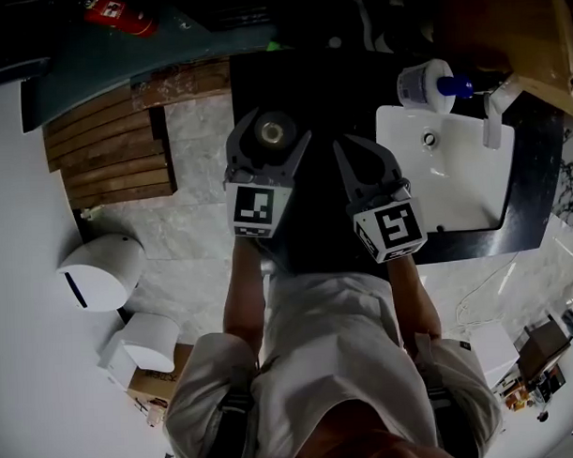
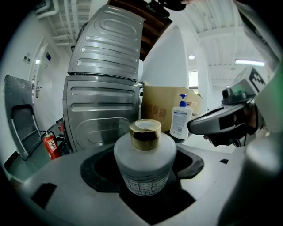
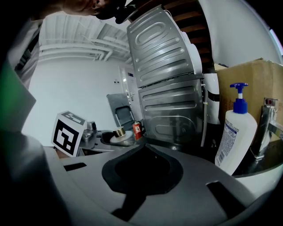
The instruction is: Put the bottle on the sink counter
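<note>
Since the bottle (image 2: pixel 144 161) sat upright in the left tongs (image 1: pixel 270 145), above the dark surface (image 1: pixel 533 158) at about 9 o'clock from the white sink basin (image 1: pixel 459 184), the step in hand looked like the set-down. To do it well, the bottle should have gone straight down with its gold cap level, onto a bare dark patch clear of the basin rim. It should have been kept well apart from the pump bottle (image 1: pixel 432 85) and the faucet (image 1: pixel 496 113), at 12 and 1 o'clock of the basin. The frosted body would likely slip if the grip eased early, so release should have waited until the base rested flat. How high the bottle hung over the surface could not be told.

The left tongs were pinched on the bottle's round body, one jaw on either side below the shoulder, the cap standing free above them. The right tongs (image 3: pixel 143 152) were pressed together at the tips, the padded hollow behind them holding nothing. They hung just beside the left pair at its 3 o'clock and touched neither bottle nor basin.
</note>
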Tool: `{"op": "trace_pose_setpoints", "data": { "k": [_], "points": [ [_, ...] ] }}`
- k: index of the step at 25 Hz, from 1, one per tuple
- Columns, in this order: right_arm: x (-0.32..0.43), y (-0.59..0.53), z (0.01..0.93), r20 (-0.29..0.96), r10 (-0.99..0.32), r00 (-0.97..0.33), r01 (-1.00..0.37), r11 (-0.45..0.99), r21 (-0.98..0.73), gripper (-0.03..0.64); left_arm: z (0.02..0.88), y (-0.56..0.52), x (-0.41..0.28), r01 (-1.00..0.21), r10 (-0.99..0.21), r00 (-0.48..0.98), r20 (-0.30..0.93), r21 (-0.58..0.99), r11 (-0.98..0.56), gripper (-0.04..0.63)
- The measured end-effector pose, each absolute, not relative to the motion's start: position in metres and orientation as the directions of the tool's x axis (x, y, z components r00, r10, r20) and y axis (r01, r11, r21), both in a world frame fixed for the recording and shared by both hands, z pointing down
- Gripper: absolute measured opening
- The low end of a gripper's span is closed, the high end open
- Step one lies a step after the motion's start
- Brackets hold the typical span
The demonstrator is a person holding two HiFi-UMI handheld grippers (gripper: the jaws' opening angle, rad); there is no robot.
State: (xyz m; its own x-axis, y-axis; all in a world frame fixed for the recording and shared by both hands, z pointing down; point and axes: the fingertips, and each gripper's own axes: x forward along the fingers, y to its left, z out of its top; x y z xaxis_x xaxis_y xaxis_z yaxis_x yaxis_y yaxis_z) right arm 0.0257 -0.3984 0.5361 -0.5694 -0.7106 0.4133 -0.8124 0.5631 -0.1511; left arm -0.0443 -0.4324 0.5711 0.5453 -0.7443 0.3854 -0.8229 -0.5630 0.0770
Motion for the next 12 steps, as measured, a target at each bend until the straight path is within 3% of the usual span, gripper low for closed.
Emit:
{"op": "trace_pose_setpoints", "data": {
  "k": [12],
  "points": [
    [0.027, -0.407, 0.55, 0.434, -0.709, -0.556, -0.822, 0.546, -0.161, -0.003, 0.599, -0.442, -0.044, -0.822, -0.726, 0.535, 0.431, 0.066, -0.566, 0.333]
  ]
}}
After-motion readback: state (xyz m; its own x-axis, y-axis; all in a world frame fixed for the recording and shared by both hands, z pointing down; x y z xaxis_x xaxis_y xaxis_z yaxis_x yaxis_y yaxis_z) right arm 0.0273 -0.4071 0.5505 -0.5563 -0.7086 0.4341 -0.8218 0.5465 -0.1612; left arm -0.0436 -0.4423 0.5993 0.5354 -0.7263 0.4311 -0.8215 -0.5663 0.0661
